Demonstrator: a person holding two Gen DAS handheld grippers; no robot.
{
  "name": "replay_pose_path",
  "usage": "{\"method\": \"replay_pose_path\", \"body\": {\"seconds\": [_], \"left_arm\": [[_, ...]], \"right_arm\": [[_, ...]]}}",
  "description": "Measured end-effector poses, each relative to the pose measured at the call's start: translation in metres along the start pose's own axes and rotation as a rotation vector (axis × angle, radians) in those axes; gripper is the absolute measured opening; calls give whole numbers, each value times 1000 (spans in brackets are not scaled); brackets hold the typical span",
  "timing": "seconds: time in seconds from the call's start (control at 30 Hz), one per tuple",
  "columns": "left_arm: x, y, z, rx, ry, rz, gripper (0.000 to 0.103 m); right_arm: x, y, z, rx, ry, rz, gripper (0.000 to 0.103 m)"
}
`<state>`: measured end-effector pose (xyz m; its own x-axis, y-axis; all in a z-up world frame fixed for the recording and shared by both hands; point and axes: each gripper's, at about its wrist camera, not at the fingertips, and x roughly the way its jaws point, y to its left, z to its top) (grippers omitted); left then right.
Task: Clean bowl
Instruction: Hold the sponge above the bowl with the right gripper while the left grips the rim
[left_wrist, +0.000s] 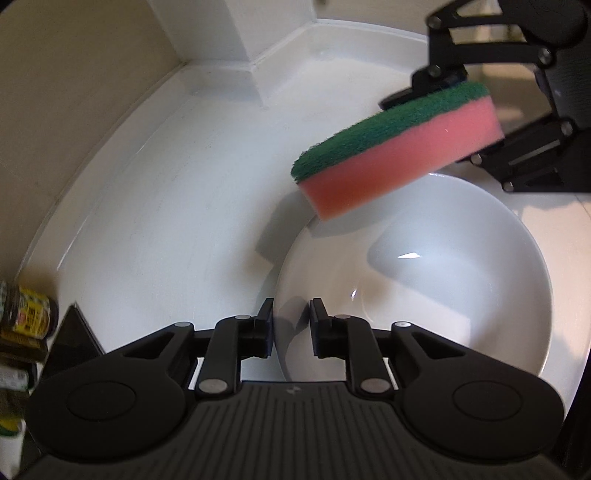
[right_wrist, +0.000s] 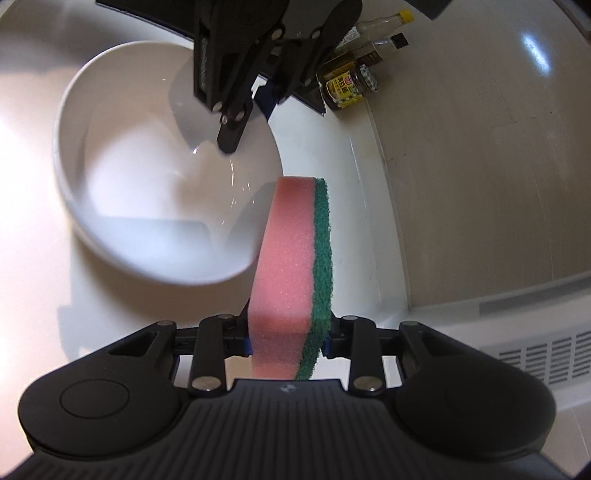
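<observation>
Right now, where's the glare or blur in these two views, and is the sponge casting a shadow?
Left wrist view: small glare spot inside the bowl; sponge slightly soft-edged, casting a grey shadow across the bowl's rim onto the counter. Right wrist view: bowl's near rim blurred, bright washout at left, glare patch on the wall.

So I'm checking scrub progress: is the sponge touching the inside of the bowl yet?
No, the sponge hangs above the bowl rim, casting a shadow below.
</observation>
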<state>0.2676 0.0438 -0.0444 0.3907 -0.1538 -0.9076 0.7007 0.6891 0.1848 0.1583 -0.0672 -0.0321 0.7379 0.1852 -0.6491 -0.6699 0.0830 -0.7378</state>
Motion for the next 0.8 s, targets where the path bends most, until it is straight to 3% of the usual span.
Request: {"method": "replay_pose_path", "body": {"seconds": [0.27, 0.33, 0.4, 0.53, 0.7, 0.8], "left_arm": [[-15, 7, -31, -354, 43, 15, 21], [-17, 3, -36, -391, 51, 22, 20], [-15, -2, -34, -379, 49, 34, 14], [-10, -2, -28, -336, 37, 27, 15], [-9, -7, -18, -118, 13, 12, 19], [-3, -8, -6, -39, 17, 6, 20]], "right_arm": [[-8, 9, -1, 54, 6, -9, 28], [-11, 10, -3, 72, 10, -5, 28], [-15, 11, -5, 103, 14, 4, 28], [-29, 21, -12, 131, 16, 13, 28], [-48, 32, -24, 141, 19, 37, 28], [-44, 26, -31, 139, 23, 38, 28]]}}
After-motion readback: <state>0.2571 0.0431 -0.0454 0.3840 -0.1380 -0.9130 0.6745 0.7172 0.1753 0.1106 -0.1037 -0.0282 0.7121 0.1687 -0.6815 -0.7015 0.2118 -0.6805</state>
